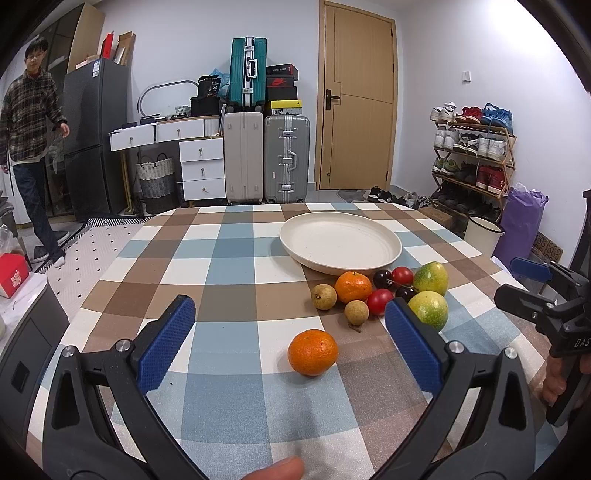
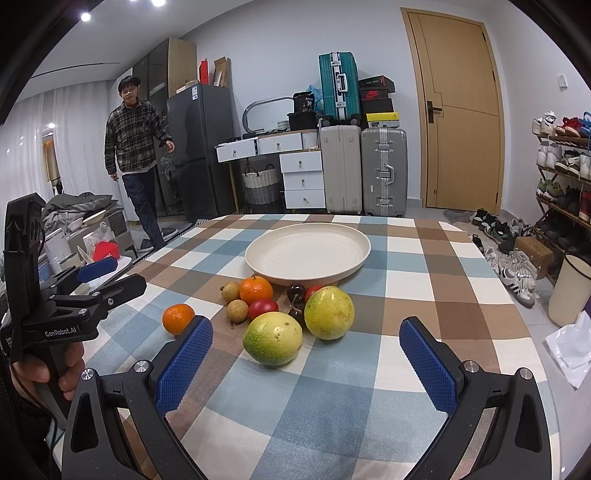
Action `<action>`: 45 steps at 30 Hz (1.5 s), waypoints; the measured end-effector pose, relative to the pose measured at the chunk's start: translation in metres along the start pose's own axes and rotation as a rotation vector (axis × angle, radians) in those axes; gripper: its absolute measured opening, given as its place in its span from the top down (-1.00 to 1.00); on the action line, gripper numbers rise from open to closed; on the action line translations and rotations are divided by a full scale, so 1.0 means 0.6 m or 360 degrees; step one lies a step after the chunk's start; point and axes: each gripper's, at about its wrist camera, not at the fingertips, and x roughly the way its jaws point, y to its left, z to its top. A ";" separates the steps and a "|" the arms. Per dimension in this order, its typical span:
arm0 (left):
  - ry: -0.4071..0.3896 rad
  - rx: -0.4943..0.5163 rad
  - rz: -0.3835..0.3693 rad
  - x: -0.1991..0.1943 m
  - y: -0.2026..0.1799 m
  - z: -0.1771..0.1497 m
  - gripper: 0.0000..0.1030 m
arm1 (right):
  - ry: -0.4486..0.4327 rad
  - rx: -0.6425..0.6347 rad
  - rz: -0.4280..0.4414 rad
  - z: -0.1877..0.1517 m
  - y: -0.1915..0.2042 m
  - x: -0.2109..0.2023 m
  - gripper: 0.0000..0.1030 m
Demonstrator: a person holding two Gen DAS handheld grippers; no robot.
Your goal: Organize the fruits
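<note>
Left gripper [image 1: 290, 325] spread wide, fingers [image 1: 166, 343] holding nothing, framing a lone orange [image 1: 313, 352] on the checked desk [image 1: 221, 258] without touching it. Right gripper [image 2: 306, 352] equally wide and empty, fingers [image 2: 184, 363] either side of a green-yellow fruit [image 2: 272, 343], apart from it. Remaining fruits clustered just before the empty cream plate [image 2: 307, 252].

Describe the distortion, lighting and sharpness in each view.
Left wrist view: strong fisheye bending of the door and black corner vignette; even soft light, a faint shadow by the lone orange; fruit sharp, a blurred fingertip at the bottom edge. Right wrist view: same curvature, ceiling lights flare bright; the plate and fruit are sharp.
</note>
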 end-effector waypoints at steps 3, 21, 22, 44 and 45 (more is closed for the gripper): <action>0.0000 0.0000 0.0001 0.000 0.000 0.000 -0.99 | 0.0000 0.0000 0.0000 0.000 0.000 0.000 -1.00; -0.0002 0.0001 0.0001 0.000 0.000 0.000 -0.99 | 0.0002 -0.0003 -0.0001 0.000 0.000 0.001 -1.00; -0.0001 0.0002 0.0002 0.000 0.000 0.000 -0.99 | 0.0002 -0.0003 -0.0001 0.000 0.000 0.001 -1.00; 0.0060 -0.0007 0.0007 0.013 0.010 0.003 -0.99 | 0.0090 0.0009 -0.0093 -0.001 -0.005 0.021 -1.00; 0.0073 -0.0013 0.0021 0.016 0.006 0.002 -0.99 | 0.0103 0.0007 -0.0093 -0.001 -0.006 0.025 -1.00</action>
